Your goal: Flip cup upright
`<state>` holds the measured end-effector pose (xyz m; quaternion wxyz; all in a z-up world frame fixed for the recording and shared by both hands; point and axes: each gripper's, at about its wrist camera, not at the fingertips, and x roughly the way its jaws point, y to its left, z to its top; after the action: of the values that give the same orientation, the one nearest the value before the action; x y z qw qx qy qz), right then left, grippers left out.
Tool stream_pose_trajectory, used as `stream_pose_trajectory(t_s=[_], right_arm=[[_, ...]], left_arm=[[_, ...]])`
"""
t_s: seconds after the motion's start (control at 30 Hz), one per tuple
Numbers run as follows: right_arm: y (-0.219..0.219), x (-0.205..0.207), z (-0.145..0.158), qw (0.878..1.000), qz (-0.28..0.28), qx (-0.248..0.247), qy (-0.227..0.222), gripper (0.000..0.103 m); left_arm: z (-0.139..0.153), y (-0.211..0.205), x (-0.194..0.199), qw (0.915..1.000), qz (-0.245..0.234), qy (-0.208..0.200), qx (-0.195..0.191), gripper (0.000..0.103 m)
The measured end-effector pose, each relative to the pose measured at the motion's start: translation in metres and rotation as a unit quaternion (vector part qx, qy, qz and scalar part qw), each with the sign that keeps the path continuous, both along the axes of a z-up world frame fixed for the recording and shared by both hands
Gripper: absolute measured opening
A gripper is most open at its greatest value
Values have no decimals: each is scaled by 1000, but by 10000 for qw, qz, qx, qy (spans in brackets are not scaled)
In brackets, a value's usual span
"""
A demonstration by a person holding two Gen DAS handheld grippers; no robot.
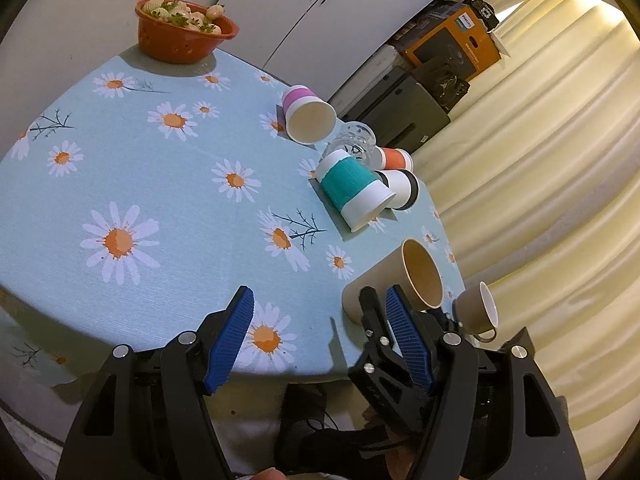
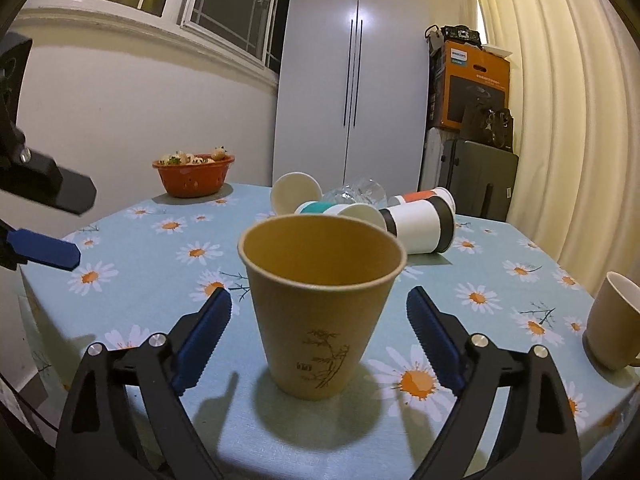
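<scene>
A tan paper cup [image 2: 320, 304] with a bamboo print stands upright, mouth up, on the daisy tablecloth [image 2: 160, 292]. My right gripper [image 2: 319, 305] is open, its blue fingers [image 2: 208, 328] on either side of the cup without touching it. In the left wrist view the same cup [image 1: 394, 280] stands near the table's right edge, with a finger of the right gripper [image 1: 372, 312] beside it. My left gripper [image 1: 320, 300] is open and empty above the table's near edge; its fingers also show in the right wrist view [image 2: 44, 250] at far left.
Several cups lie on their sides at the back: a pink-banded one [image 1: 308, 114], a teal-banded one [image 1: 354, 188], a black-banded one [image 2: 420, 224], an orange-banded one [image 2: 424, 198] and a clear glass [image 2: 360, 190]. A beige mug [image 2: 612, 320] stands at right. An orange bowl [image 2: 194, 174] sits far left.
</scene>
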<state>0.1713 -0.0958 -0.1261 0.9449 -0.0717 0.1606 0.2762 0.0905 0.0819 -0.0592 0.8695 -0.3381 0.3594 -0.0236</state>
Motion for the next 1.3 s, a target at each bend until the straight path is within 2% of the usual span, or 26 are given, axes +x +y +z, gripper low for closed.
stream_pose_trajectory(t_s=[0.13, 0.53, 0.8, 0.9, 1.0, 1.2, 1.3], right_arm=[[-11, -5, 13, 9999, -27, 102, 26, 98], [-75, -35, 61, 9974, -97, 619, 358, 98], [-104, -48, 98, 9966, 83, 690, 450, 98], [-111, -55, 111, 9975, 251, 536, 383, 98], [-119, -65, 121, 9987, 370, 266, 210, 98], [-134, -76, 133, 9985, 534, -12, 124, 98], [-138, -77, 135, 9980, 605, -106, 136, 98]], left_arm=[[2, -1, -2, 10000, 22, -35, 91, 67], [17, -14, -23, 9982, -10, -344, 489, 67], [32, -41, -49, 9923, -130, -654, 1040, 67], [44, -60, -65, 9812, -59, -798, 1755, 67], [49, -73, -75, 9740, -193, -891, 2072, 80], [59, -89, -89, 9650, -350, -990, 2405, 80], [63, -95, -97, 9563, -435, -1033, 2699, 81]])
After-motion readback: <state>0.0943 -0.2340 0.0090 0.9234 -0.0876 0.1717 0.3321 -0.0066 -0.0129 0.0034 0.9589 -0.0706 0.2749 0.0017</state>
